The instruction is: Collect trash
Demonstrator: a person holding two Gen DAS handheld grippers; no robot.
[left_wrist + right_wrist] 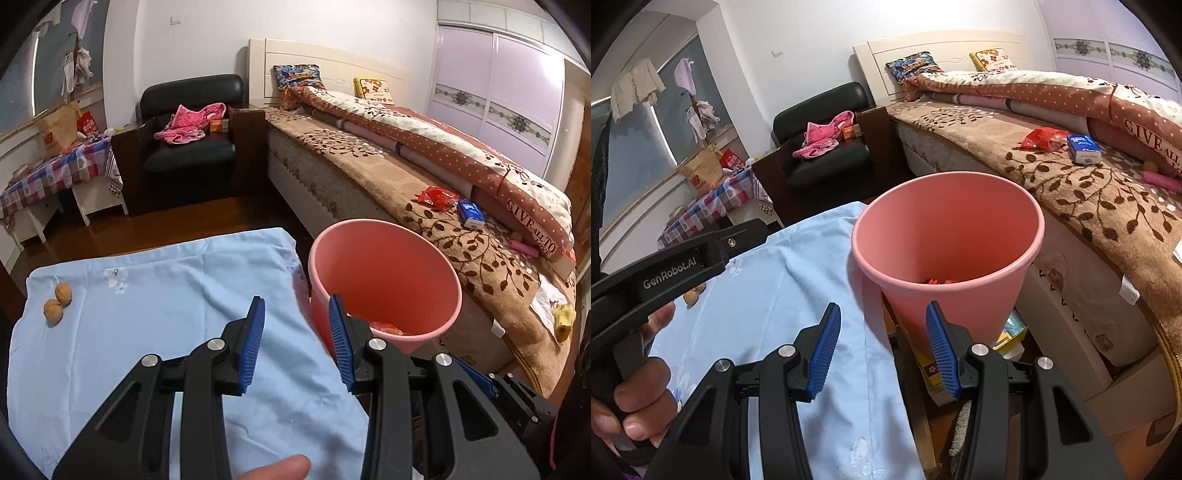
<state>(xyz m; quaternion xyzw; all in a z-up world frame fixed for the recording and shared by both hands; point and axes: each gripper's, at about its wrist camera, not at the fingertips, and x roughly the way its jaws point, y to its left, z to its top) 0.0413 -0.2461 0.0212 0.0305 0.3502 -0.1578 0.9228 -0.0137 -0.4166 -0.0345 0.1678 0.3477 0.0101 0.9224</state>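
Note:
A pink bin [384,266] [945,229] stands between a table draped in light blue cloth [147,314] [798,280] and the bed. Red wrappers lie at its bottom [386,328] [938,281]. My left gripper [297,306] hovers open over the cloth's right edge, just left of the bin, nothing between its blue pads. My right gripper [882,314] is open too, empty, in front of the bin's near wall. On the bed's brown blanket lie a red wrapper [436,197] [1043,139], a blue tissue pack [471,214] [1084,147] and an apple core on white paper [563,321].
Two walnuts [57,302] sit on the cloth at the left. A pink item [524,248] [1161,179] rests by the folded quilt. A black armchair [192,147] with pink clothes stands behind. Boxes [1008,339] lie under the bin. A hand holds the left gripper's body [642,373].

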